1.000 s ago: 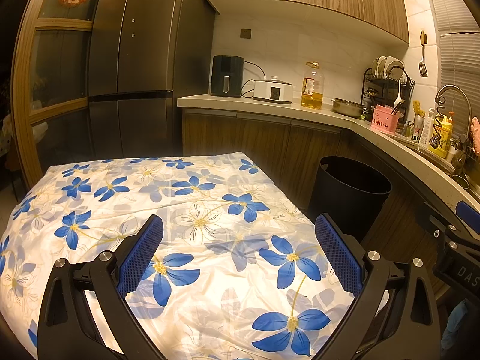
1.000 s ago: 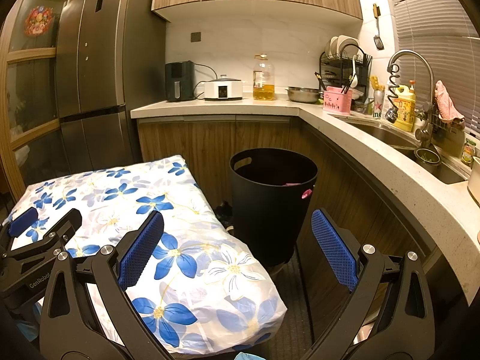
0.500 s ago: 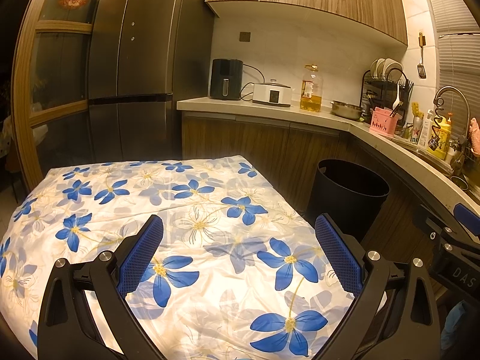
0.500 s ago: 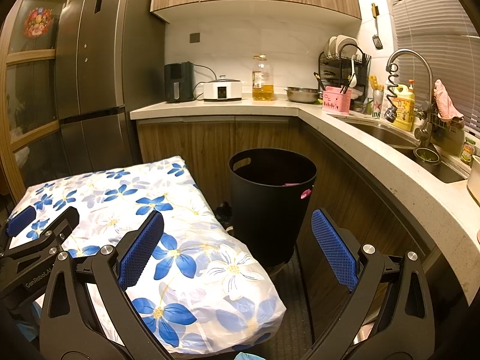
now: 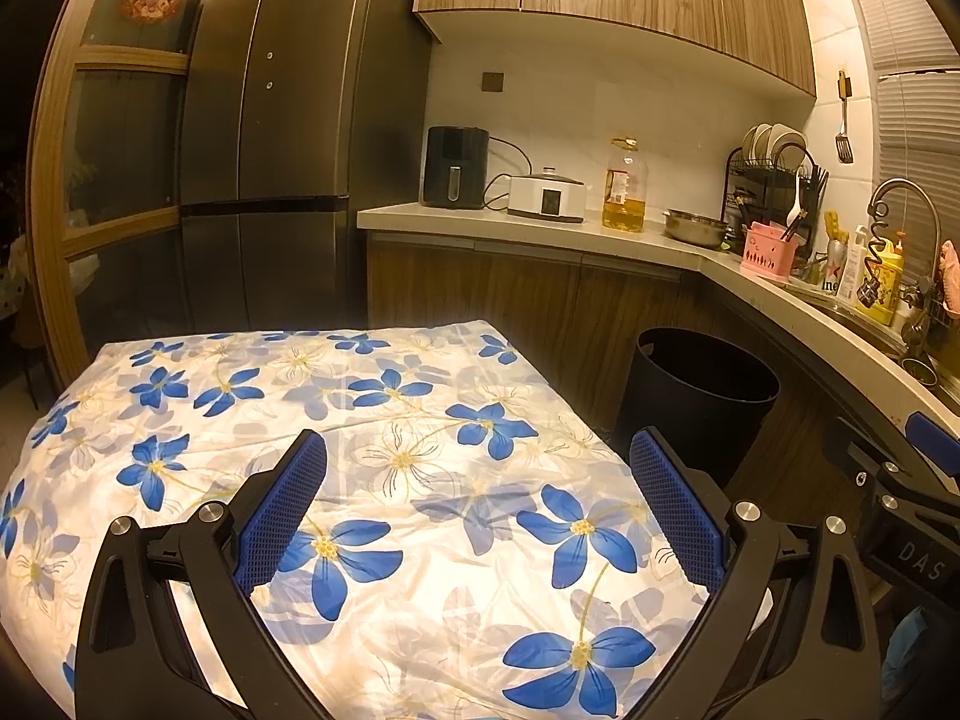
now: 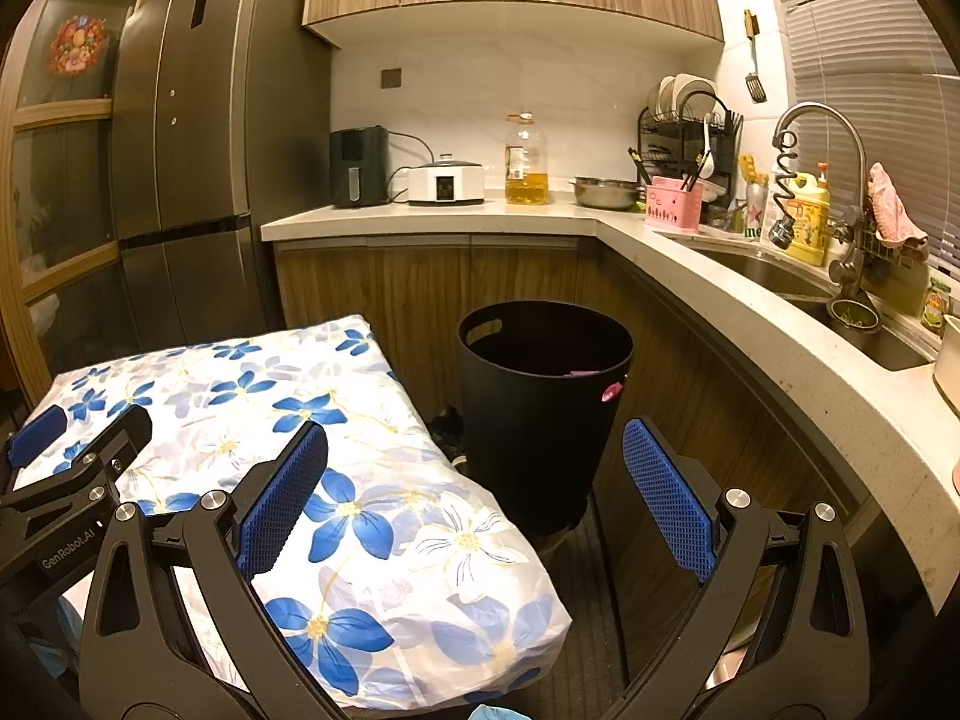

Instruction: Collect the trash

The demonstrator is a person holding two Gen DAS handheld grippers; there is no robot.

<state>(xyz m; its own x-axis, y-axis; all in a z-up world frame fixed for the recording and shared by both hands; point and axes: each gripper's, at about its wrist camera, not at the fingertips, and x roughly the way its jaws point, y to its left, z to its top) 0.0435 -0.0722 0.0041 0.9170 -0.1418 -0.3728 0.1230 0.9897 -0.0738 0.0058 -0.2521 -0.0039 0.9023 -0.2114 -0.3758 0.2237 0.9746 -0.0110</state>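
We see a tall dark steel refrigerator [image 5: 270,144] at the far left, and a pale stone counter [image 6: 750,300] curving from it round to the right. Near us lies a white table cloth printed with blue flowers [image 5: 390,420], its surface bare. Between the table's right edge and the counter's wooden cabinets stands a round black plastic trash bin [image 6: 540,408] on the floor, with a pink scrap [image 6: 611,391] stuck at its right rim and something pinkish just visible inside.

Our left gripper [image 5: 480,510] hangs over the near part of the flowered cloth, its blue-padded jaws spread wide and holding nothing; the bin sits beyond its right jaw, far right and apart from it. Our right gripper [image 6: 474,498] hangs over the table's right corner, jaws likewise spread wide and empty; the bin stands straight ahead between the two jaws' lines, farther off, touching neither.

On the far counter stand a black air fryer [image 6: 358,167], a white cooker [image 6: 446,181] and a clear bottle of yellow oil [image 6: 526,162].
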